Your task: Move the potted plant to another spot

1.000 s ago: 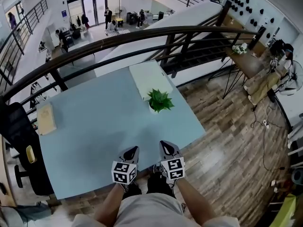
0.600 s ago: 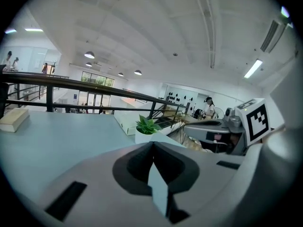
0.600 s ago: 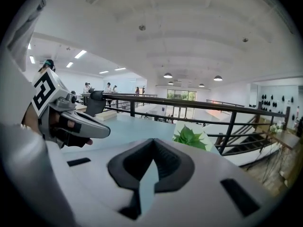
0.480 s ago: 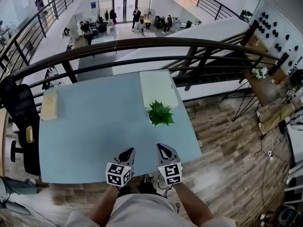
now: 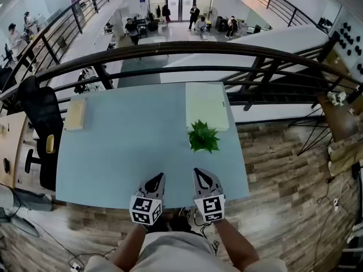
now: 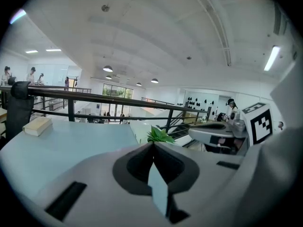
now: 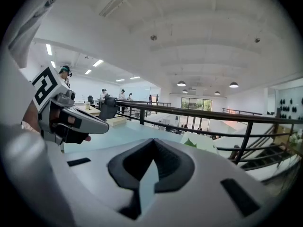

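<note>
A small green potted plant [image 5: 203,137] stands on the pale blue table [image 5: 125,152], right of centre, just in front of a white sheet [image 5: 206,105]. Its leaves [image 6: 158,135] peek over the left gripper's body in the left gripper view, and a leaf tip [image 7: 190,143] shows in the right gripper view. Both grippers hover side by side at the table's near edge, well short of the plant. My left gripper [image 5: 156,179] has its jaws together with nothing between them. My right gripper [image 5: 202,175] is shut and empty too.
A tan box [image 5: 75,114] lies at the table's far left. A dark railing [image 5: 187,50] runs behind the table, over an open lower floor with people. A black chair [image 5: 39,123] stands left of the table. Wooden floor [image 5: 278,163] lies to the right.
The view has swung so the table now sits squarer in the frame. Both grippers have lifted a little and tilted up from the near edge, staying shut. The plant has not moved on the table.
</note>
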